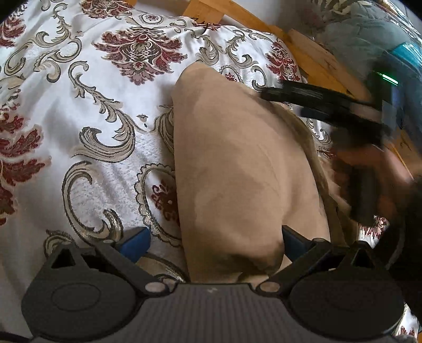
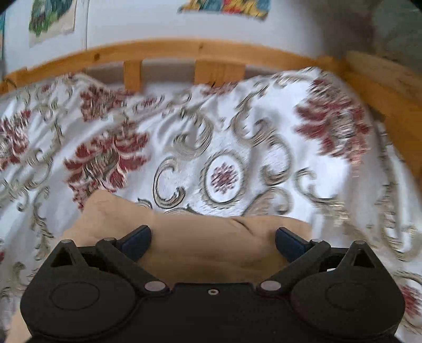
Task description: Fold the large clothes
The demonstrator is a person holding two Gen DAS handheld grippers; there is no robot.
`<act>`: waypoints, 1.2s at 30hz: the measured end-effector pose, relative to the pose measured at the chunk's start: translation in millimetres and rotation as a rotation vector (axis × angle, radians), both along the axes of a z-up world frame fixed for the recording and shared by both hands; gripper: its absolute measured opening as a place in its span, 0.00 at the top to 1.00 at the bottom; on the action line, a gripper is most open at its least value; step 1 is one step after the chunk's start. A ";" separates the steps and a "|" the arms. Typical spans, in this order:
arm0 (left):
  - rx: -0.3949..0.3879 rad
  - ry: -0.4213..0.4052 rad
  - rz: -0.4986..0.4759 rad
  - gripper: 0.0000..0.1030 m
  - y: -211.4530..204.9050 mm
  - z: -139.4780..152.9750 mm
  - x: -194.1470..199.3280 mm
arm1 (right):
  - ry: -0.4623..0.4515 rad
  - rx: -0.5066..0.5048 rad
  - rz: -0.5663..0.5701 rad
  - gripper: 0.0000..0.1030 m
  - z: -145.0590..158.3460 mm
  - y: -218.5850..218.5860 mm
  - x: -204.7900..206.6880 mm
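Note:
A beige garment [image 1: 237, 163] lies folded in a long strip on the floral bedspread [image 1: 79, 110]. My left gripper [image 1: 215, 245] is open and straddles the strip's near end. Its left pad is over the bedspread and its right pad is at the cloth's edge, neither pressing. The right gripper [image 1: 329, 105] shows blurred at the upper right of the left wrist view, in a hand, over the garment's far right side. In the right wrist view my right gripper [image 2: 213, 242] stands wide open just above a rumpled end of the garment [image 2: 205, 248], with nothing gripped.
A wooden bed frame [image 2: 184, 52] runs along the far and right sides of the bed. Behind it is a white wall with colourful pictures [image 2: 226, 6]. A grey-green cushion [image 1: 356, 34] sits beyond the frame at the right.

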State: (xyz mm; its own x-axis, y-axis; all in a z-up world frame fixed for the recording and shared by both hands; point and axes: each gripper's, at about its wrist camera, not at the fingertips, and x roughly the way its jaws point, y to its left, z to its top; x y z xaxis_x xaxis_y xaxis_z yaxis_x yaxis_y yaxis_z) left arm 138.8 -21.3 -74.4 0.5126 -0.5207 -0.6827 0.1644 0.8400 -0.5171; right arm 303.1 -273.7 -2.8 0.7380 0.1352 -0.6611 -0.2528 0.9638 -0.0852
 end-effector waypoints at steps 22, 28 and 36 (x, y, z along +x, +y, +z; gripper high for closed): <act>0.035 -0.026 0.050 0.00 -7.6 1.2 -7.4 | -0.028 -0.102 -0.136 0.01 -42.3 -55.6 -151.5; 0.038 -0.029 0.050 0.00 -8.0 1.9 -7.6 | -0.022 -0.087 -0.149 0.01 -40.2 -58.5 -149.5; 0.042 -0.028 0.056 0.00 -8.2 2.4 -9.5 | -0.028 -0.076 -0.144 0.01 -41.5 -61.3 -148.8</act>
